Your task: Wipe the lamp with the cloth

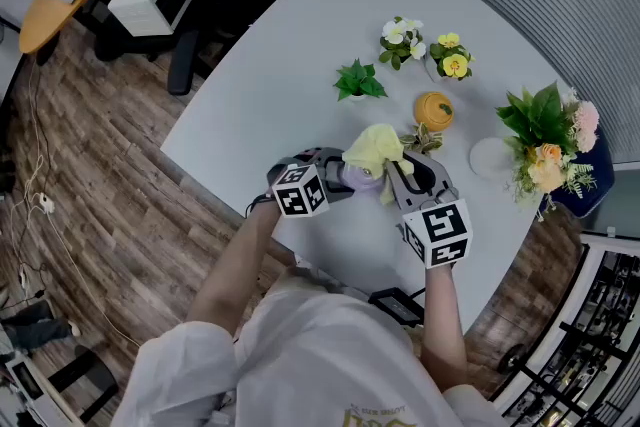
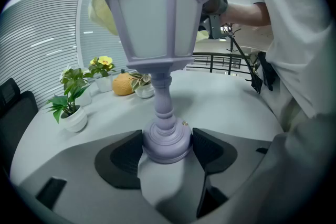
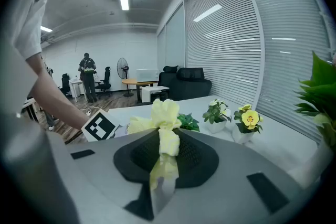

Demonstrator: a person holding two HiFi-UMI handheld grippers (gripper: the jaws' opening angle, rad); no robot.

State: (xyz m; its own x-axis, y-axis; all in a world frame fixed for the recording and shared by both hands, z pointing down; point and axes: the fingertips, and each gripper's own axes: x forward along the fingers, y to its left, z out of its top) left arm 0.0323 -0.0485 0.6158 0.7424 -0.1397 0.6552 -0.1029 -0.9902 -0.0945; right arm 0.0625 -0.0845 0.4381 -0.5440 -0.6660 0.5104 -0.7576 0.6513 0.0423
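My left hand-held gripper (image 2: 167,145) clamps the lamp (image 2: 155,18) by its base to steady it, so my right hand-held gripper (image 3: 167,150), pinching the cloth (image 3: 165,113), can rub the shade at 11 o'clock.

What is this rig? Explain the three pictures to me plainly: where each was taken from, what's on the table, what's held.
There is no robot here. A person holds a two-jaw gripper in each hand. The head view looks down from a camera on the person's head. The other two views come from a camera riding on each gripper, looking along its jaws. The left gripper is clamped on the base of a small purple lamp, which stands on the white table. The right gripper pinches a yellow cloth and holds it by the lamp's head. Also on the table are potted plants, an orange ornament and a bouquet.
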